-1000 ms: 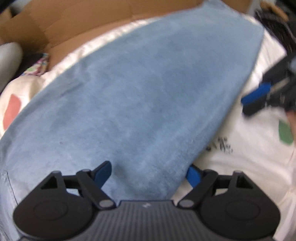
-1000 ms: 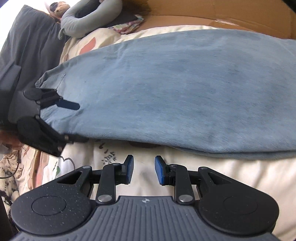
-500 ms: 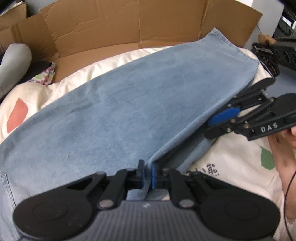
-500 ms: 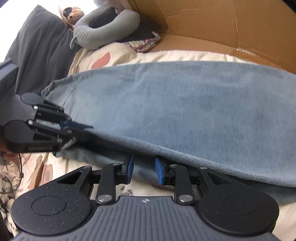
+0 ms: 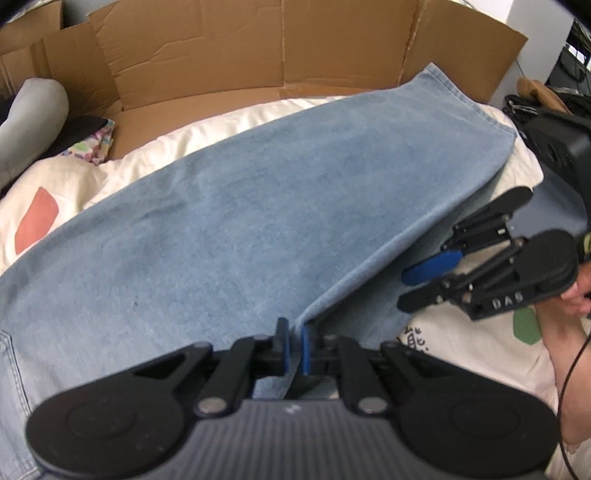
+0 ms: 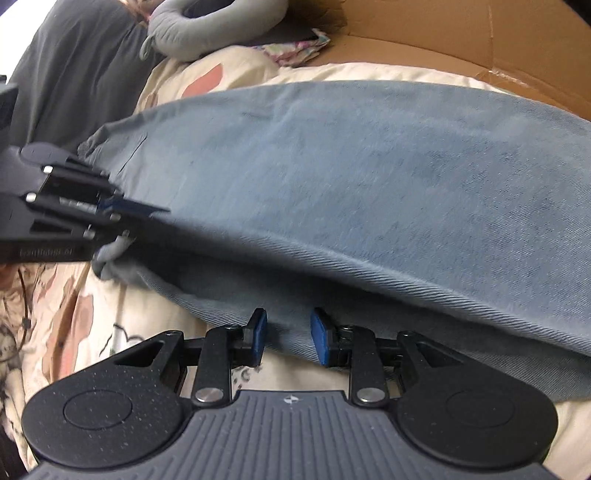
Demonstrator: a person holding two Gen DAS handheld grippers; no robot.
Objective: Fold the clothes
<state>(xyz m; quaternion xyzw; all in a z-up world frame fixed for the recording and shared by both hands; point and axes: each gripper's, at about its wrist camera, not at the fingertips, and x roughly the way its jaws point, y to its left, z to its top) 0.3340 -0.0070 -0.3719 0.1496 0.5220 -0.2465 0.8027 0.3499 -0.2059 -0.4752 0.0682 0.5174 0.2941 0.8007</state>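
Light blue jeans lie lengthwise across a cream bedspread. My left gripper is shut on the near edge of the upper denim layer and holds it raised off the lower layer. It also shows in the right wrist view at the left, pinching the cloth. My right gripper is open, its blue pads either side of the lower denim edge, not clamped. In the left wrist view the right gripper sits open beside the lifted fold.
A flattened cardboard box stands behind the bed. A grey neck pillow and a dark pillow lie at the head end. A patterned cloth lies by the cardboard. Dark gear sits at the right.
My left gripper closed on the jeans' near edge and lifted it, opening a gap between layers. My right gripper moved in up to the lower edge and stayed open.
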